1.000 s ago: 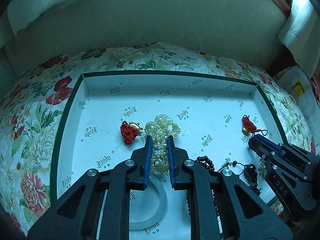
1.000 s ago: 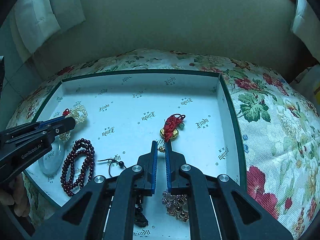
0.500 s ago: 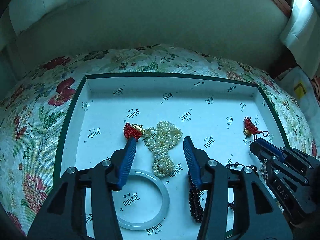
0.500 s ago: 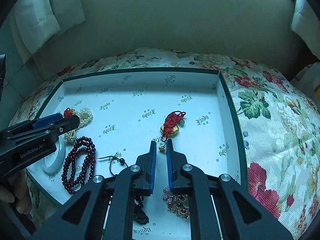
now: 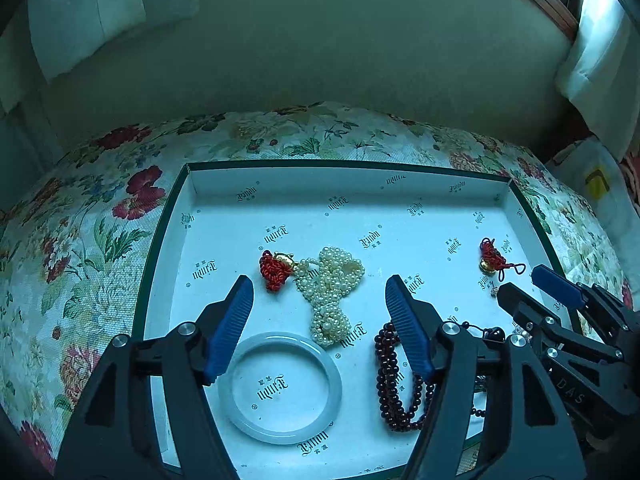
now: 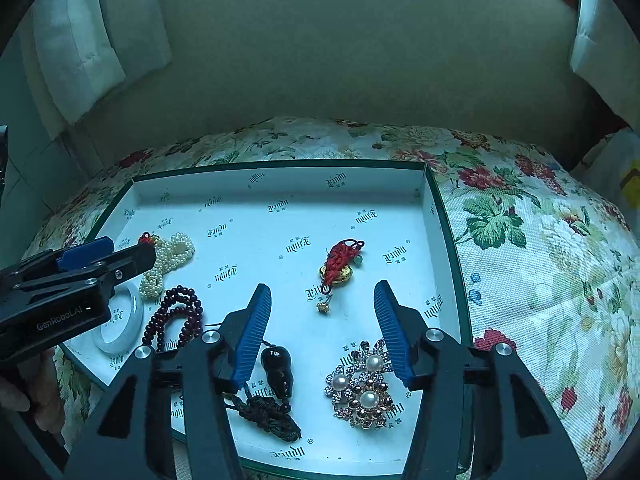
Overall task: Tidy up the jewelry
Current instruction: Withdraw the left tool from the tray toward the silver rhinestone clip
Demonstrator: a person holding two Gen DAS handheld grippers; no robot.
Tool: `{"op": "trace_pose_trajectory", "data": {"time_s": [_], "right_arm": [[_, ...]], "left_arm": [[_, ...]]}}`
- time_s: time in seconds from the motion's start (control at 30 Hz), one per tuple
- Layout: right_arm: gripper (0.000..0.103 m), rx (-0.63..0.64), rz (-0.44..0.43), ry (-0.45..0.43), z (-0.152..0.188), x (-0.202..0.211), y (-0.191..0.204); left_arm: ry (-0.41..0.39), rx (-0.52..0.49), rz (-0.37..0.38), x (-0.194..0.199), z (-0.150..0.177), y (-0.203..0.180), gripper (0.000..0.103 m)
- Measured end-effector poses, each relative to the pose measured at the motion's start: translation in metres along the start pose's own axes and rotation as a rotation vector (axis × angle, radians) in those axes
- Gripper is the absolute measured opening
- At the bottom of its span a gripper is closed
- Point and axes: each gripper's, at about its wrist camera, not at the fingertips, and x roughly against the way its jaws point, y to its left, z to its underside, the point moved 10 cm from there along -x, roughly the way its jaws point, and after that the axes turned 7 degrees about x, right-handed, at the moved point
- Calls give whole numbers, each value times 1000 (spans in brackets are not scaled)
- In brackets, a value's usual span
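Note:
A shallow white box [image 5: 208,196] with a green rim [image 6: 448,224] lies on a floral cloth. In it: a pearl bead bunch [image 5: 332,280], a red knot charm [image 5: 274,268], a pale jade bangle [image 5: 280,388], a dark red bead strand [image 5: 394,384], a second red knot charm with a gold piece [image 6: 340,264], a small gold stud [image 6: 324,306], a black pendant on cord [image 6: 276,368] and a pearl brooch [image 6: 364,388]. My left gripper [image 5: 320,292] is open and empty above the pearls. My right gripper [image 6: 322,296] is open and empty above the stud.
The floral cloth [image 6: 540,248] covers a rounded surface around the box. A plain wall [image 5: 320,40] stands behind. White curtains [image 5: 592,52] hang at both sides. A hand [image 6: 24,396] holds the left gripper's handle at the left edge.
My left gripper opened off the pearl bunch and drew back. My right gripper, shut half a second ago, has now opened over the gold stud and pulled back a little.

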Motion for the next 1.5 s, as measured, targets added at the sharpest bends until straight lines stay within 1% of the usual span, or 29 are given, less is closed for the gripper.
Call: {"op": "trace_pose_trajectory", "data": {"time_s": [0.1, 0.13, 0.17, 0.33, 0.4, 0.43, 0.47, 0.5, 0.57, 0.63, 0.87, 1.13, 1.33, 1.5], "right_arm": [[54, 0, 2, -2, -1, -1, 0], [54, -2, 2, 0, -1, -2, -1], [54, -3, 2, 1, 0, -2, -1], [54, -4, 7, 0, 2, -2, -3], [54, -2, 6, 0, 2, -1, -3], [54, -1, 9, -1, 2, -1, -3], [55, 0, 9, -2, 2, -1, -3], [60, -1, 8, -5, 2, 0, -3], [65, -6, 9, -18, 1, 3, -4], [66, -6, 11, -24, 0, 6, -5], [67, -19, 18, -39, 0, 15, -9], [67, -18, 26, -53, 3, 34, -13], [67, -28, 38, -59, 10, 55, -20], [67, -31, 50, -43, 27, 71, -21]], "left_arm": [[6, 6, 0, -3, 0, 1, 68], [8, 4, 1, -3, 0, 1, 70], [11, 0, 3, -4, 1, 0, 74], [12, 2, -3, -5, 2, 2, 77], [12, 12, -4, -4, 1, 3, 78], [10, 14, -5, -4, 1, 4, 81], [7, 15, -8, -3, 1, 4, 83], [3, 14, -11, -2, 1, 4, 83], [-2, 10, -14, 0, 0, 4, 86], [-8, 8, -21, 2, 0, 5, 89], [4, 33, -26, 7, 3, 13, 89], [-37, 38, -25, 34, 5, 17, 89], [-35, 34, -15, 55, 16, 15, 89], [-24, 39, 3, 71, 35, 9, 89]]}}
